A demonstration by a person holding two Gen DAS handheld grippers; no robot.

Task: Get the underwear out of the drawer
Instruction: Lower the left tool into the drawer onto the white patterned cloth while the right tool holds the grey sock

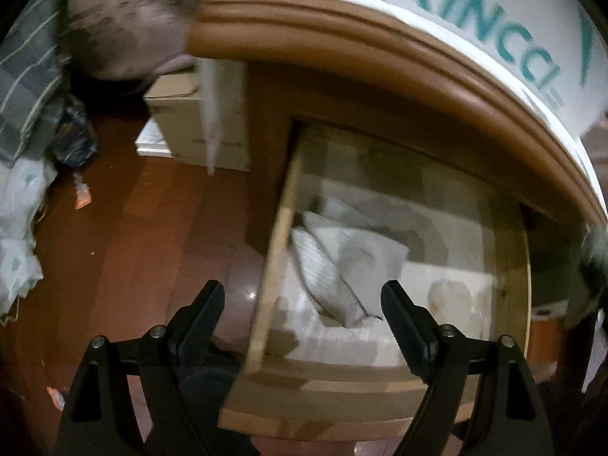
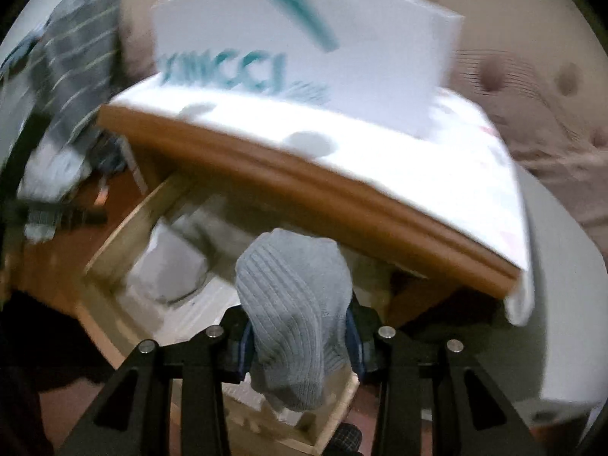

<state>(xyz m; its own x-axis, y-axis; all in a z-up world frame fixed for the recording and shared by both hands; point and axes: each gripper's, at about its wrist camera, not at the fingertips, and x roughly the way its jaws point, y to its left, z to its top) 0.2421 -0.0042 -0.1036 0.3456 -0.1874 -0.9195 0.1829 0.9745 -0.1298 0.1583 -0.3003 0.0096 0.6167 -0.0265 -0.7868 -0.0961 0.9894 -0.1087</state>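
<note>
A: Start at the right gripper (image 2: 300, 345). Its jaws are closed partway on a pale blue-grey ribbed garment (image 2: 292, 304), which I take for the underwear. The cloth bulges up between the pads and a fold hangs below them.

B: So it's out of the drawer (image 1: 509, 266)?

A: Judging by the right wrist view, it's held above the open drawer, with the wooden nightstand top (image 2: 304, 186) close beyond it. It isn't clear of the furniture yet.

B: What could go wrong?

A: The grip is on a bunched fold, not the whole piece. If the cloth slides between the pads, it could drop back in. The hanging fold could also catch on the drawer's front edge or brush the overhanging top as it rises. That view is blurred, so I can't say how much cloth is actually pinched.

B: And the left gripper (image 1: 302, 304)?

A: Jaws wide apart, nothing between them. It points steeply down over the drawer's left side rail, above more folded white cloth (image 1: 342, 258) lying in the drawer.

B: Any risk there?

A: One finger sits over the floor (image 1: 133, 247) side of the rail, the other over the inside. Lowered straight, it could knock the rail. The right gripper also tilts downward, toward the nightstand.
</note>
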